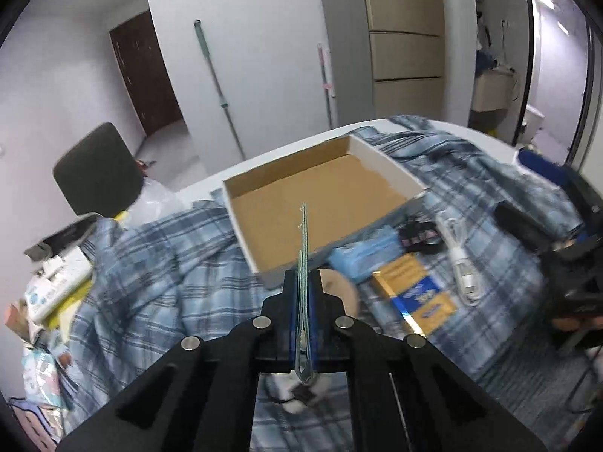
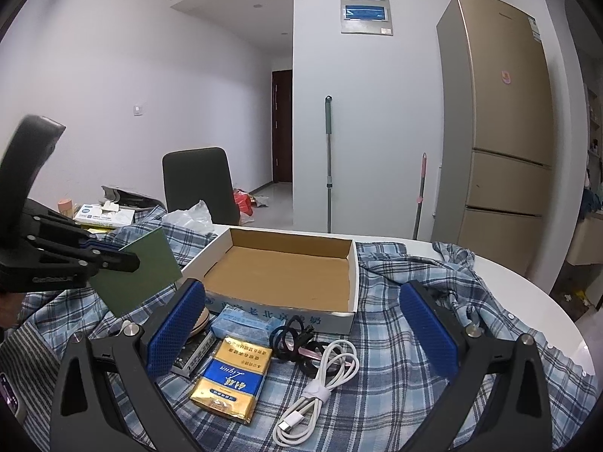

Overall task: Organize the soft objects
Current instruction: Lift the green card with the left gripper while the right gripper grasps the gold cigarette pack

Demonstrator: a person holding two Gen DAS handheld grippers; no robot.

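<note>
My left gripper (image 1: 303, 282) is shut on a thin green cloth (image 1: 303, 248), seen edge-on in the left wrist view. In the right wrist view the same cloth (image 2: 139, 275) is a flat green square held in the air by the left gripper (image 2: 128, 261), left of an open cardboard box (image 2: 280, 277). The box (image 1: 320, 199) is empty. My right gripper (image 2: 301, 324) is open and empty, low over a blue tissue pack (image 2: 241, 326), black hair ties (image 2: 294, 342), a coiled white cable (image 2: 320, 380) and a gold-and-blue packet (image 2: 230, 376).
Everything lies on a blue plaid shirt (image 2: 407, 339) spread on a white round table (image 2: 527, 293). A black chair (image 2: 198, 184), a plastic bag (image 2: 190, 218) and boxes (image 2: 103, 214) stand at the left. A fridge (image 2: 497, 132) and mop handles (image 2: 329, 162) are behind.
</note>
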